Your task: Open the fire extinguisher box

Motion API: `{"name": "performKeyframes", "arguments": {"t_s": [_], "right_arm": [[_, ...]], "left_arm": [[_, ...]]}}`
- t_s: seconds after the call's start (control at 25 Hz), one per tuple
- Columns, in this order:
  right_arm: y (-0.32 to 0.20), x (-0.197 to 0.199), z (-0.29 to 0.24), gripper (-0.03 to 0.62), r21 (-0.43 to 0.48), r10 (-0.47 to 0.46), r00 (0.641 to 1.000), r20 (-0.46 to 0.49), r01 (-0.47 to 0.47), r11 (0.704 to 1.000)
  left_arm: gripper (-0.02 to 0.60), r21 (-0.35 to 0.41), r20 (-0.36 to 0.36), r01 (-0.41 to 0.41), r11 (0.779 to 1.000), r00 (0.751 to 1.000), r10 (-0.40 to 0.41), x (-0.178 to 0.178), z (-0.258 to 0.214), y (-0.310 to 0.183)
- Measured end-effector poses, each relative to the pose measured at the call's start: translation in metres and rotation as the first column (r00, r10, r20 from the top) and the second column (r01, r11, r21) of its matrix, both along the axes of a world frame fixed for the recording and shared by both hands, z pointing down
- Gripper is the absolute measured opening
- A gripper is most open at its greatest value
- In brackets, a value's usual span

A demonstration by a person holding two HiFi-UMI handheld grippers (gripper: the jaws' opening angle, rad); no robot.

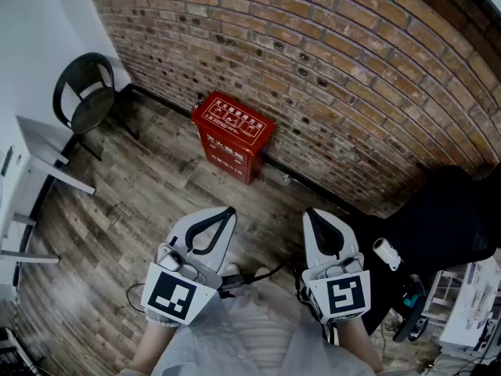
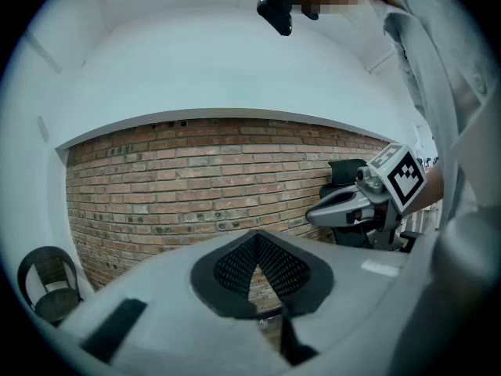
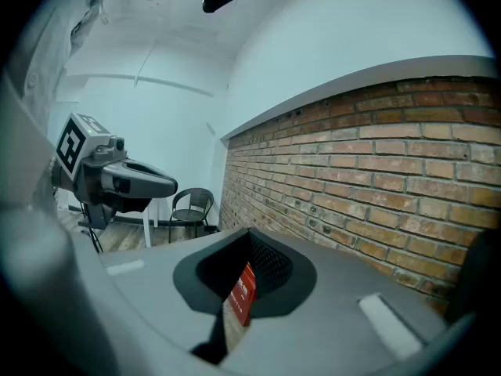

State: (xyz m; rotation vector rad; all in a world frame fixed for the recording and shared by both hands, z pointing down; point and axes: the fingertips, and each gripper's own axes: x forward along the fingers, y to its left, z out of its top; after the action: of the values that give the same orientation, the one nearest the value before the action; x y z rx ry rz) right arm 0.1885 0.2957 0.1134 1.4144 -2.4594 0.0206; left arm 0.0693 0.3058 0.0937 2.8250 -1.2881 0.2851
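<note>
The red fire extinguisher box (image 1: 233, 131) stands closed on the wooden floor against the brick wall (image 1: 352, 69), with white print on its lid. Both grippers hang side by side close to my body, well short of the box and touching nothing. My left gripper (image 1: 228, 211) points toward the box with its jaw tips together and nothing between them; its own view (image 2: 255, 237) looks at the brick wall. My right gripper (image 1: 311, 212) is shut and empty too. A sliver of the red box (image 3: 243, 291) shows through the slot below its jaw tips (image 3: 250, 236).
A black round-backed chair (image 1: 86, 92) stands in the left corner beside a white table (image 1: 39, 155). A black office chair (image 1: 446, 225) and white clutter sit at the right. A thin cable (image 1: 129, 296) lies on the floor near my left side.
</note>
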Motion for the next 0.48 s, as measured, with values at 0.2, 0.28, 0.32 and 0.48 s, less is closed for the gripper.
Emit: {"name": "performKeyframes", "arguments": {"t_s": [0.2, 0.28, 0.32, 0.48], "right_arm": [[-0.0021, -0.0027, -0.0006, 0.011, 0.004, -0.001, 1.0, 0.001, 0.001, 1.0], [-0.0019, -0.0032, 0.0, 0.011, 0.004, -0.001, 1.0, 0.001, 0.001, 1.0], [-0.0019, -0.0033, 0.0002, 0.011, 0.004, -0.001, 1.0, 0.0, 0.001, 1.0], [-0.0017, -0.0051, 0.0011, 0.011, -0.002, 0.006, 1.0, 0.003, -0.006, 1.0]], "left_arm": [[-0.002, 0.005, -0.004, 0.0, 1.0, 1.0, 0.0, -0.0018, -0.0011, -0.0023], [-0.002, 0.004, -0.005, 0.0, 1.0, 1.0, 0.0, -0.002, -0.0006, -0.0021], [-0.002, 0.005, -0.005, -0.002, 1.0, 1.0, 0.002, -0.002, -0.0004, -0.0021], [-0.002, 0.01, -0.001, -0.007, 1.0, 1.0, 0.007, -0.0044, -0.0004, -0.0019]]}}
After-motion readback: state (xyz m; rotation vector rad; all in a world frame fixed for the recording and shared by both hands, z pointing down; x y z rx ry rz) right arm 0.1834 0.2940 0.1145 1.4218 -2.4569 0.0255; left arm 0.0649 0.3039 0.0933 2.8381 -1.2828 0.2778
